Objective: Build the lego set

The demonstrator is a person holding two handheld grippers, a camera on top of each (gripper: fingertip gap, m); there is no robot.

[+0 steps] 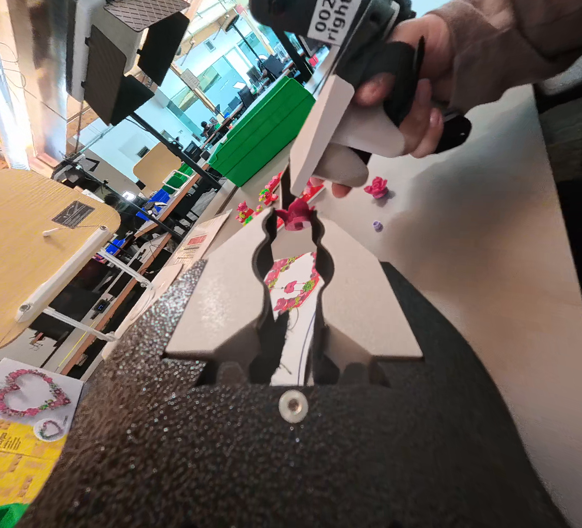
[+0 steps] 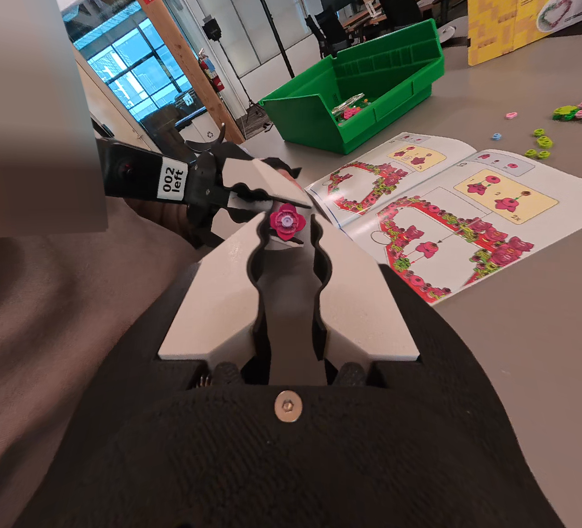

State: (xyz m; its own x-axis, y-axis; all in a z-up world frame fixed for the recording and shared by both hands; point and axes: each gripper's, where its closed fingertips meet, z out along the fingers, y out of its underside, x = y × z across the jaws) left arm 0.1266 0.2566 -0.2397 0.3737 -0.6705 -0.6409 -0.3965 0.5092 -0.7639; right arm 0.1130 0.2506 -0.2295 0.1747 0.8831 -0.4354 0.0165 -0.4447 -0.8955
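My left gripper (image 1: 293, 215) is shut on a magenta lego flower (image 1: 296, 213) and holds it above the grey table (image 1: 472, 261). In the right wrist view the flower (image 2: 287, 221) faces the camera with a lilac stud (image 2: 287, 222) in its centre. My right gripper (image 2: 287, 220) is open, with its tips either side of the flower and nothing gripped. In the left wrist view the right gripper (image 1: 294, 193) comes down from above, and its tips reach the top of the flower. A hand holds its handle.
The open instruction booklet (image 2: 441, 213) lies on the table under the grippers. A green bin (image 2: 346, 122) with pieces stands behind it, and a yellow lego box (image 2: 519, 2) at the far right. Loose lime pieces (image 2: 541, 141), another magenta flower (image 1: 376, 187) and a lilac stud (image 1: 378, 225) lie around. Only a small space, under 4 cm, lies between the two pairs of fingers.
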